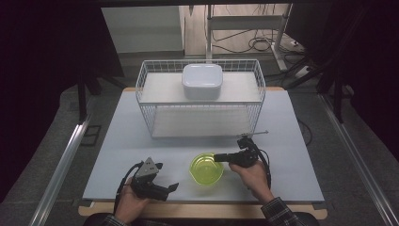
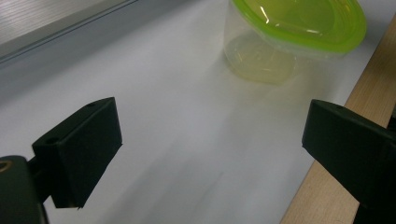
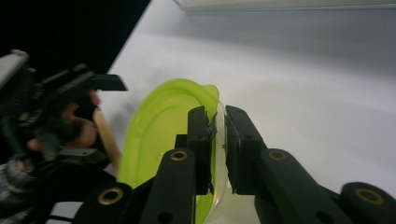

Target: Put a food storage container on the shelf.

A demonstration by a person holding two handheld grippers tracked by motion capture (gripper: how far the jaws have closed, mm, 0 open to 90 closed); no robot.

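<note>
A clear tub with a lime-green lid (image 1: 206,168) sits on the pale table near its front edge. My right gripper (image 1: 217,158) reaches in from the right and is shut on the tub's right rim. In the right gripper view both pads pinch the lid edge and clear wall of the tub (image 3: 159,130) at the right gripper's (image 3: 219,116) tips. My left gripper (image 1: 171,188) rests low at the front left, open, with nothing between its fingers. In the left gripper view the left gripper (image 2: 212,140) points toward the tub (image 2: 289,32), which stands well ahead of it.
A white wire basket rack (image 1: 141,87) stands at the back of the table with a white lidded box (image 1: 202,81) on its upper shelf. The table's wooden front edge (image 2: 369,84) runs just beside the left gripper. Cables lie on the floor behind.
</note>
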